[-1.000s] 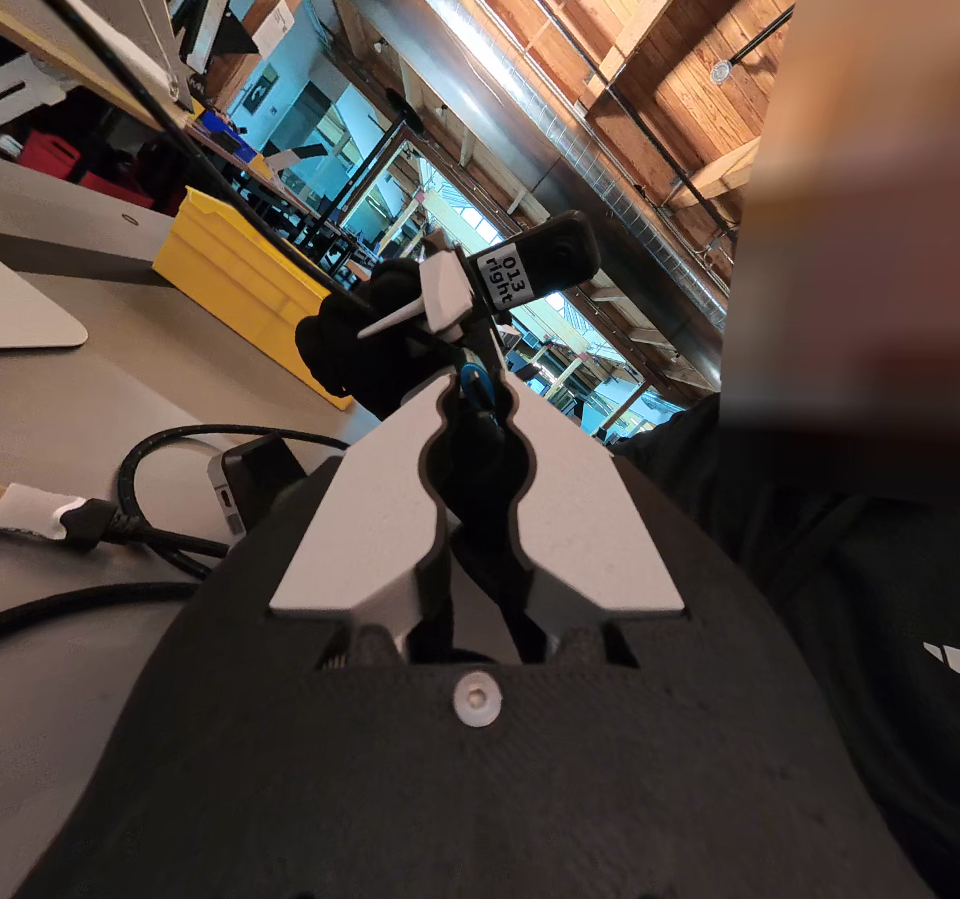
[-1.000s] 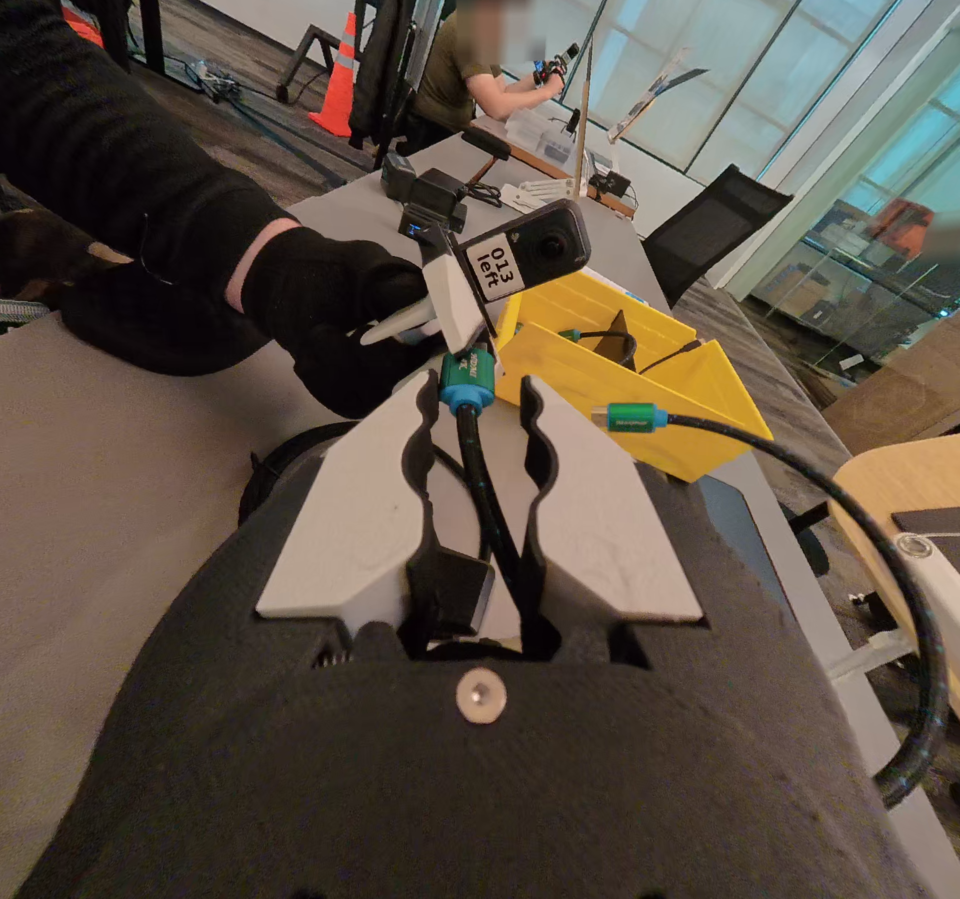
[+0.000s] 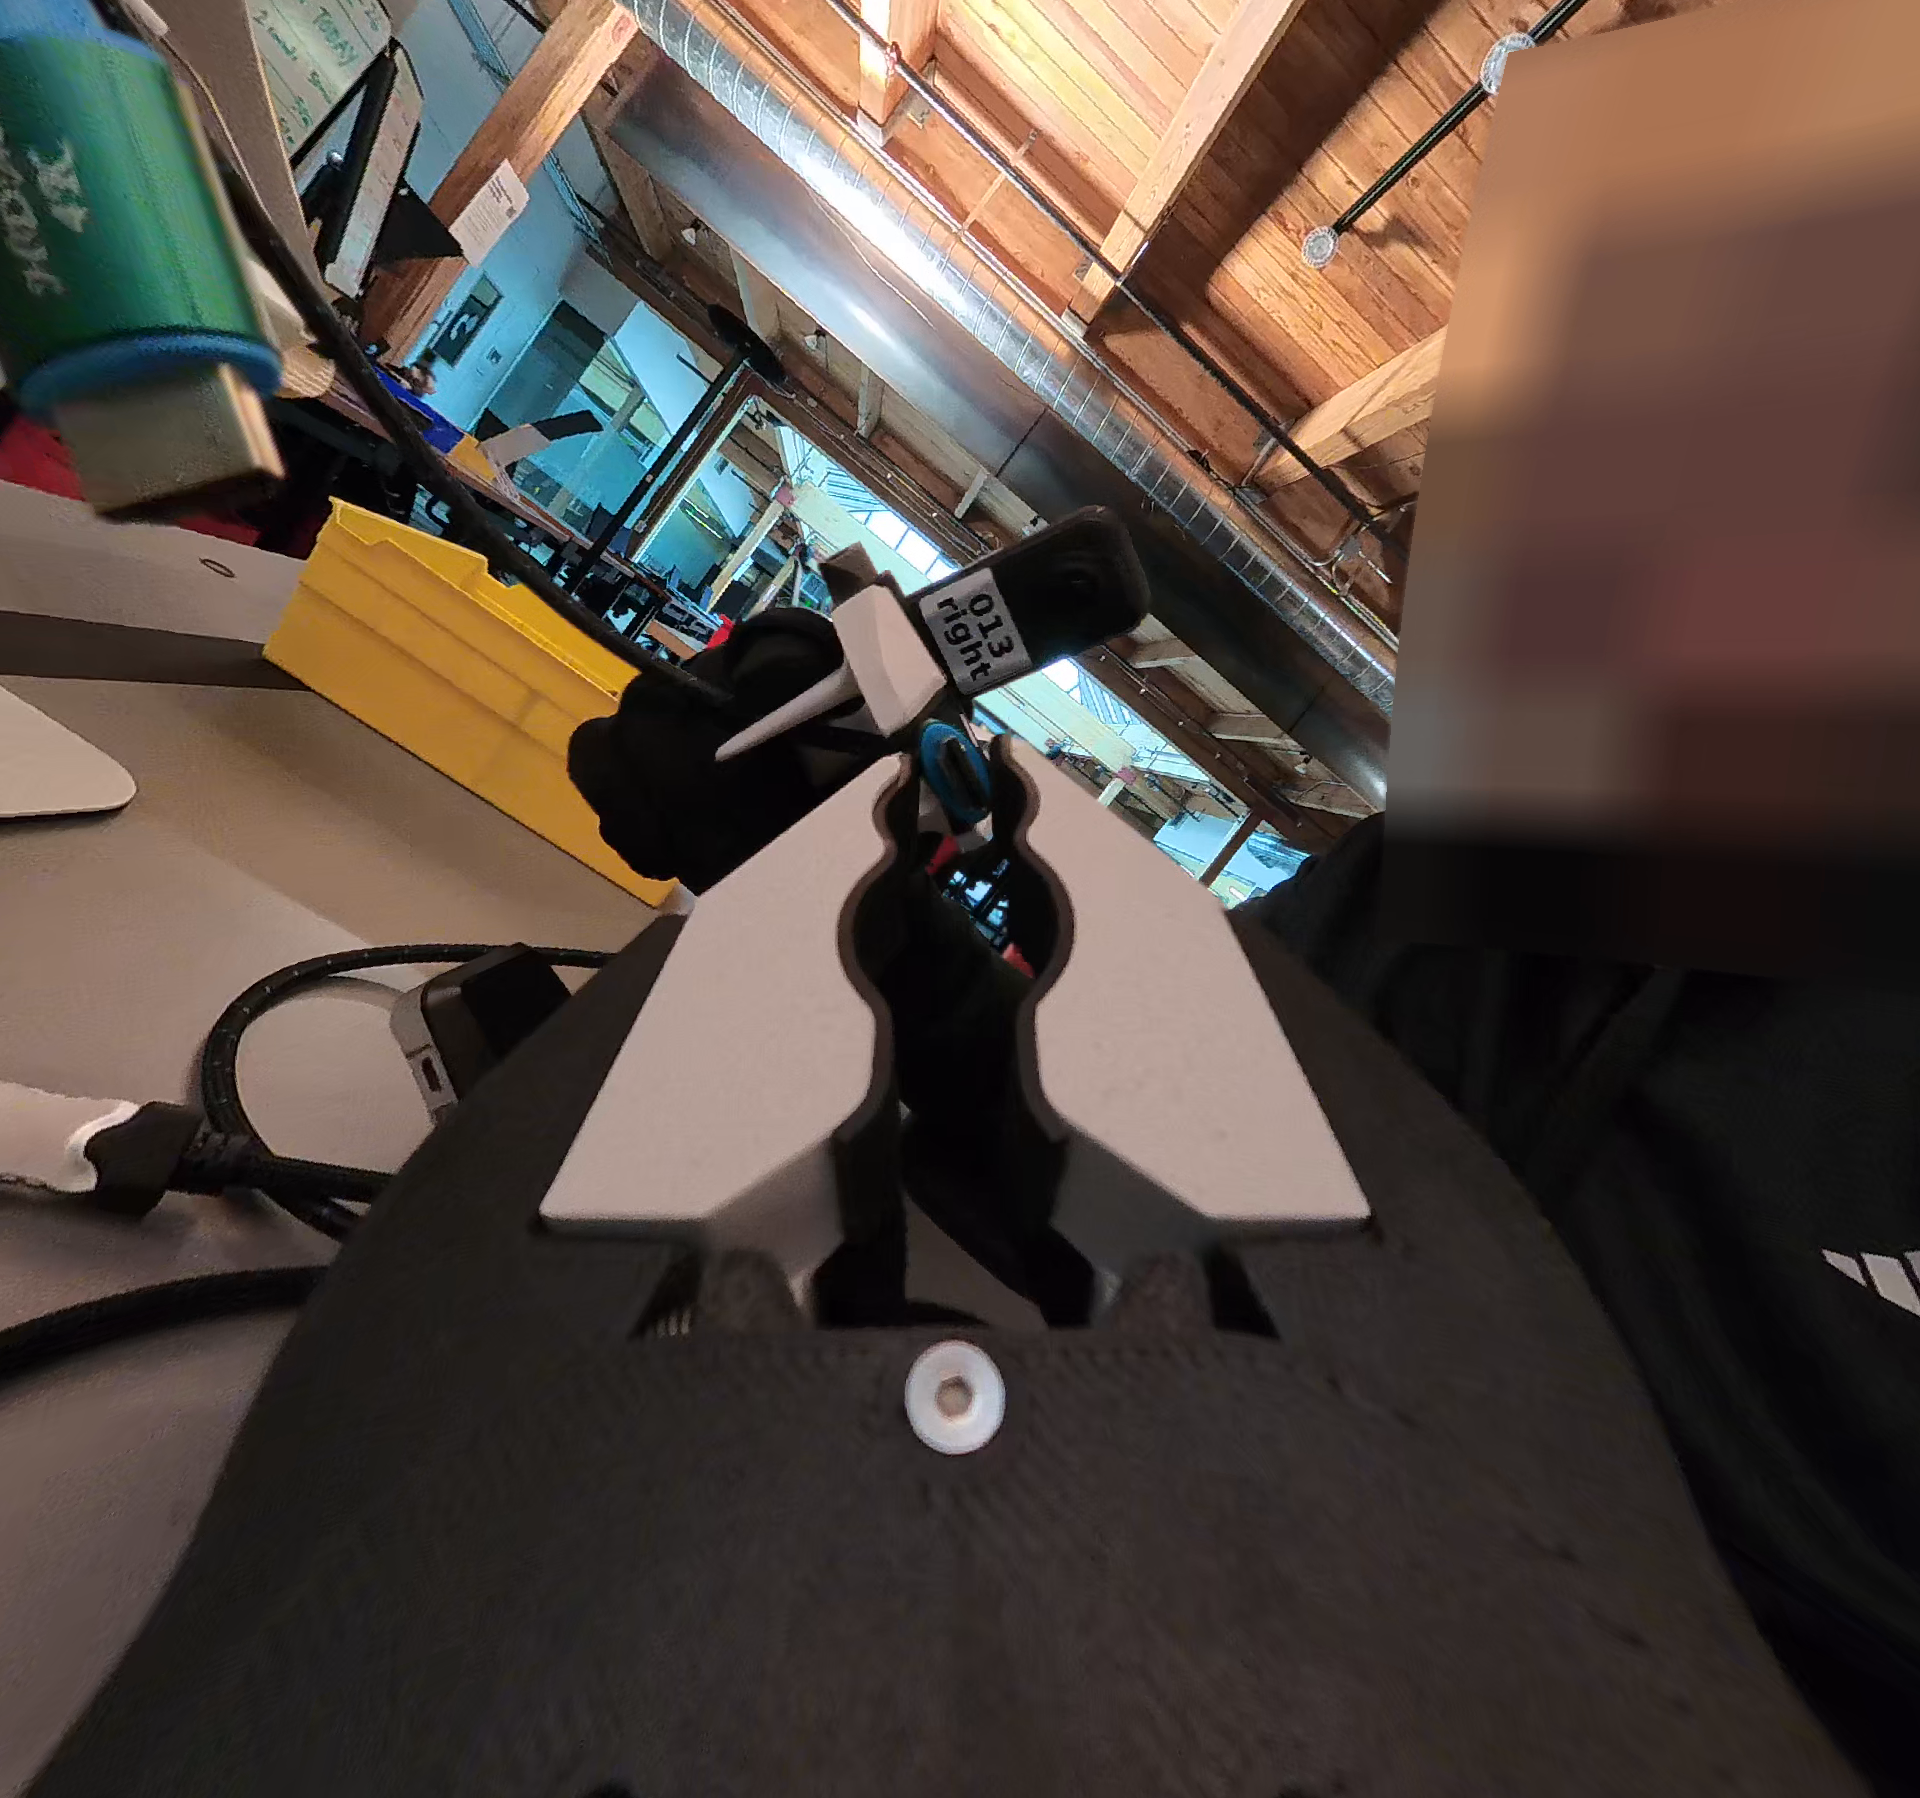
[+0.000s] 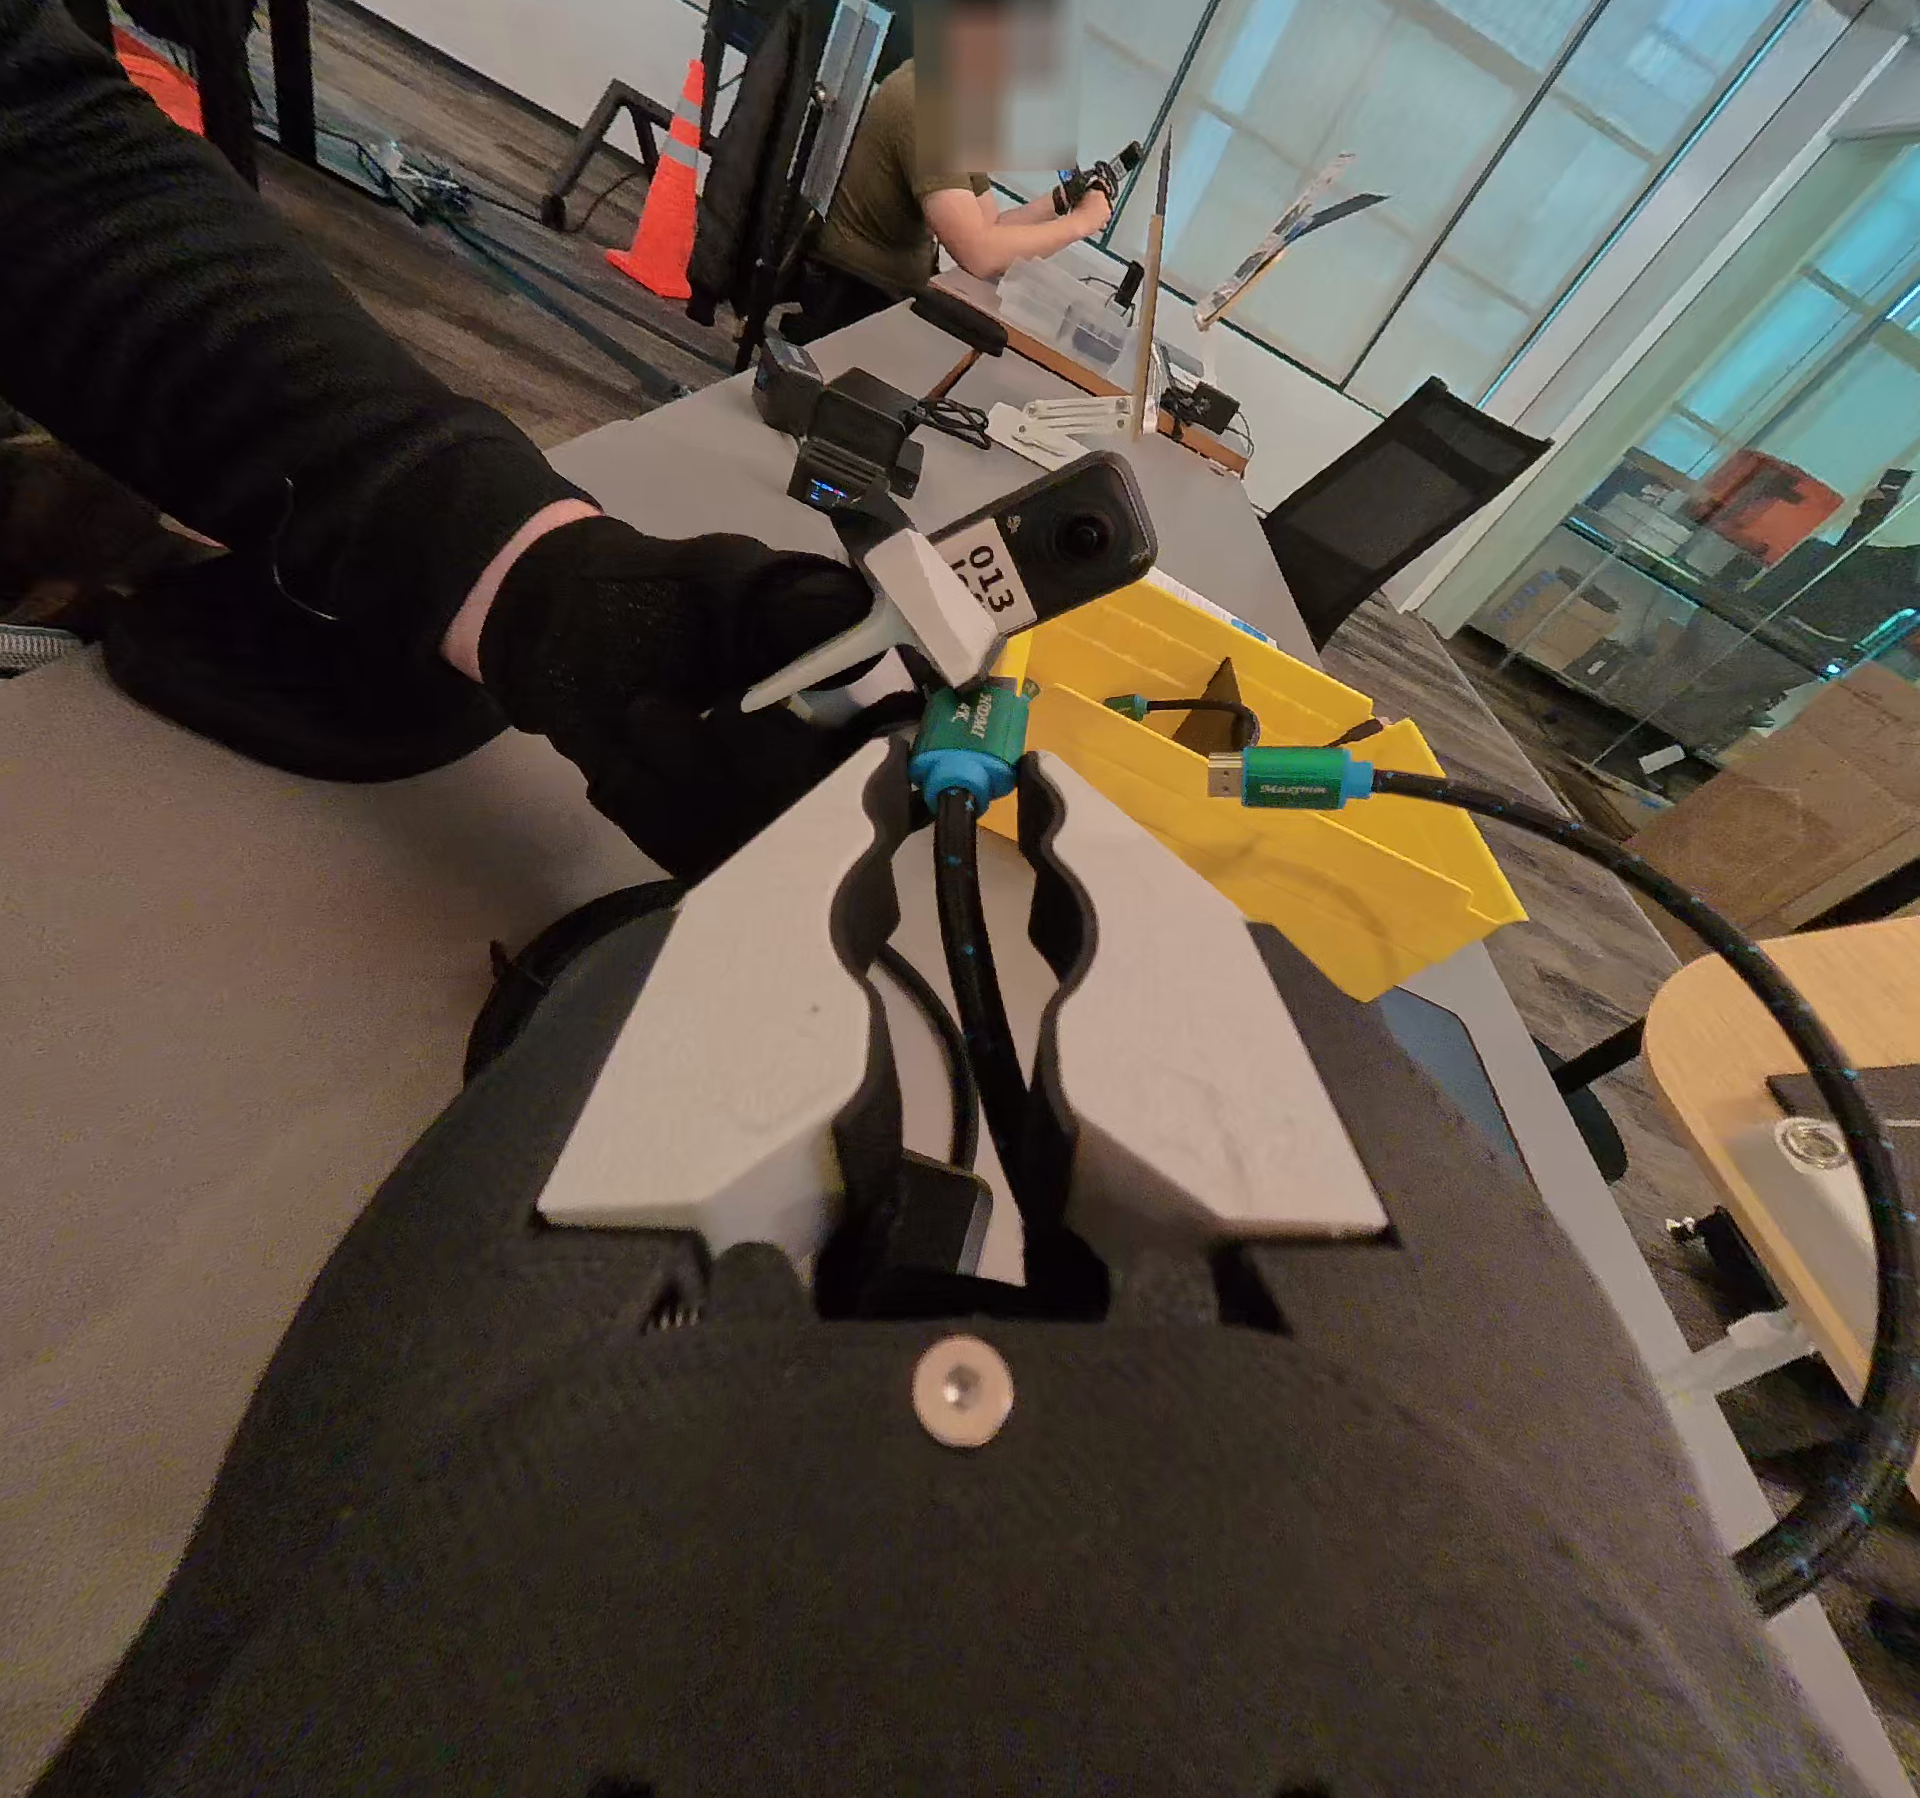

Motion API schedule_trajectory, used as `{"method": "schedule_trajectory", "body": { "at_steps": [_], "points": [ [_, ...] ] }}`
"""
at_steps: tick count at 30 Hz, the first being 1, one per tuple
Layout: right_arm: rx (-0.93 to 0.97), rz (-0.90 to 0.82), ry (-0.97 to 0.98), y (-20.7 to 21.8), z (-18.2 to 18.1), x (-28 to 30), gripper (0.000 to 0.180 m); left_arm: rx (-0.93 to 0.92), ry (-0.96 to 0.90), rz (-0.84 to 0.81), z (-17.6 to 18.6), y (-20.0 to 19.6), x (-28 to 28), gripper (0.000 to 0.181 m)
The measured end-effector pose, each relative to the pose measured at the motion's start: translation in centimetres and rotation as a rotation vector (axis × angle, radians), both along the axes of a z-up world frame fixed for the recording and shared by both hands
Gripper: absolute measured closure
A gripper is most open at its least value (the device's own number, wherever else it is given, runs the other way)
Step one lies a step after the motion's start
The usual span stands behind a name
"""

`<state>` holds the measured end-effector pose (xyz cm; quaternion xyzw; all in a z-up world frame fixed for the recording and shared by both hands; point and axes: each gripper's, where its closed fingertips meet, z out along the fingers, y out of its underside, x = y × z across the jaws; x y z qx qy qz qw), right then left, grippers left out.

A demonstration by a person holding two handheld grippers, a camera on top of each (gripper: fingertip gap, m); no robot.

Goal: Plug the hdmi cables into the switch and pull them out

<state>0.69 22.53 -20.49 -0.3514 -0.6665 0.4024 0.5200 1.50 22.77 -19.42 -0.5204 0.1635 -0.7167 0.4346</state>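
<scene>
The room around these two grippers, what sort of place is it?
Probably a shared workshop or lab in a converted industrial building: timber ceiling with a metal duct, grey worktables, yellow parts bin, orange traffic cone.

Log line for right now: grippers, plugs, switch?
right gripper: shut on green HDMI plug | left gripper: grip unclear | second plug: unplugged, in air | switch: on table

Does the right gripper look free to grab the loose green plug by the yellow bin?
Probably not yet: the right gripper is pinching the held plug between its tips; the loose plug hangs unobstructed beside them.
</scene>
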Motion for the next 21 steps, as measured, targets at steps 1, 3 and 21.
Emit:
{"method": "schedule_trajectory", "body": {
  "at_steps": [1,3,21],
  "points": [
    [0.0,-0.001,-0.004,0.0,-0.1,0.0,0.16,-0.001,0.002,-0.003,-0.1,0.0,0.0,0.168],
    [0.012,-0.005,-0.013,0.1,-0.2,0.1,0.161,-0.01,0.004,-0.014,-0.2,0.1,0.1,0.168],
    [-0.01,-0.017,-0.073,2.2,-1.3,2.2,0.161,-0.028,0.272,0.108,-2.1,2.5,-0.3,0.162]
  ]
}}
